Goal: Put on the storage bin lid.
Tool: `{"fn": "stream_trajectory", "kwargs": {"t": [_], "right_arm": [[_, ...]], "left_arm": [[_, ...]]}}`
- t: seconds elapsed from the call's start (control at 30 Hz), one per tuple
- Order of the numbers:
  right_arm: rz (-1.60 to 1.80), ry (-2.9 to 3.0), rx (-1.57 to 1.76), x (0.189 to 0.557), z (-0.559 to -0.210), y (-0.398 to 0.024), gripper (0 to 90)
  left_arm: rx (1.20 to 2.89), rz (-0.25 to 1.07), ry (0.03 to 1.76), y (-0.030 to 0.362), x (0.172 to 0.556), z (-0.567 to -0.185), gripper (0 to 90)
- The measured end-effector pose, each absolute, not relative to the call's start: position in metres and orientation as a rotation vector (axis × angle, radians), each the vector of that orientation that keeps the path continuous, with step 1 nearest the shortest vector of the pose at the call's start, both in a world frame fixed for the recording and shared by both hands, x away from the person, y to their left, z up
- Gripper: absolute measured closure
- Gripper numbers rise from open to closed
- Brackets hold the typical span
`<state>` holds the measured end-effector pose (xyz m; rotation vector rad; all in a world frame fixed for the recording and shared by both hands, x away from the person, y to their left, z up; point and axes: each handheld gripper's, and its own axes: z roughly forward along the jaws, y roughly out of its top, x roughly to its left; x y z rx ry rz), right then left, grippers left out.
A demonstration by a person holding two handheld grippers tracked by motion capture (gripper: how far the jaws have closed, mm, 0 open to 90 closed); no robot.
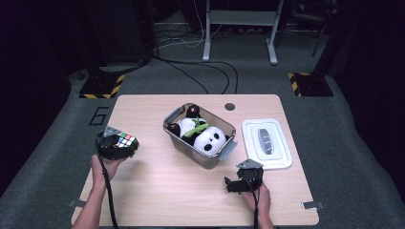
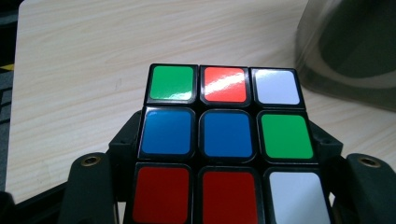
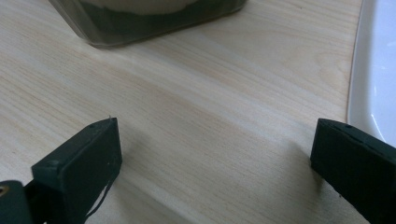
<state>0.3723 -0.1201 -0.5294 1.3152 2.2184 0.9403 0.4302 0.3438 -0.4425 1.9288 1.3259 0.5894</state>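
Observation:
A Rubik's cube (image 1: 126,141) with mixed coloured stickers is held above the table's left side, and my left gripper (image 1: 119,145) is shut on it. In the left gripper view the cube (image 2: 224,140) sits between the two black jaws, its top face showing green, red, white and blue squares. My right gripper (image 1: 235,184) rests low near the table's front right, jaws wide apart with nothing between them; bare wood lies between its fingertips (image 3: 84,163). A clear plastic bin (image 1: 173,135) at the table's middle holds a panda plush (image 1: 210,139).
A white lid (image 1: 266,144) lies flat to the right of the bin, close to my right gripper. The bin's wall (image 2: 345,51) stands to the right of the cube. The wooden table (image 1: 157,191) ends near both hands at the front.

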Motion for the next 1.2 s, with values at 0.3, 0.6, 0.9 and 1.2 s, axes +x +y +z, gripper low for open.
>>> {"fn": "stream_trajectory", "kwargs": {"t": [0.3,0.6,0.9,1.2], "right_arm": [[0.94,2.218,1.316,0.372,-0.529,-0.12,1.3],[0.941,2.218,1.316,0.372,-0.529,-0.12,1.4],[0.941,2.218,1.315,0.372,-0.529,-0.12,1.4],[0.941,2.217,1.32,0.372,-0.529,-0.12,1.4]], "left_arm": [[1.963,0.591,1.277,0.332,0.435,-0.423,33.9],[1.974,0.584,1.225,0.32,0.44,-0.405,33.9],[1.983,0.588,1.181,0.31,0.447,-0.387,33.9],[1.989,0.579,1.146,0.296,0.457,-0.371,33.9]]}}
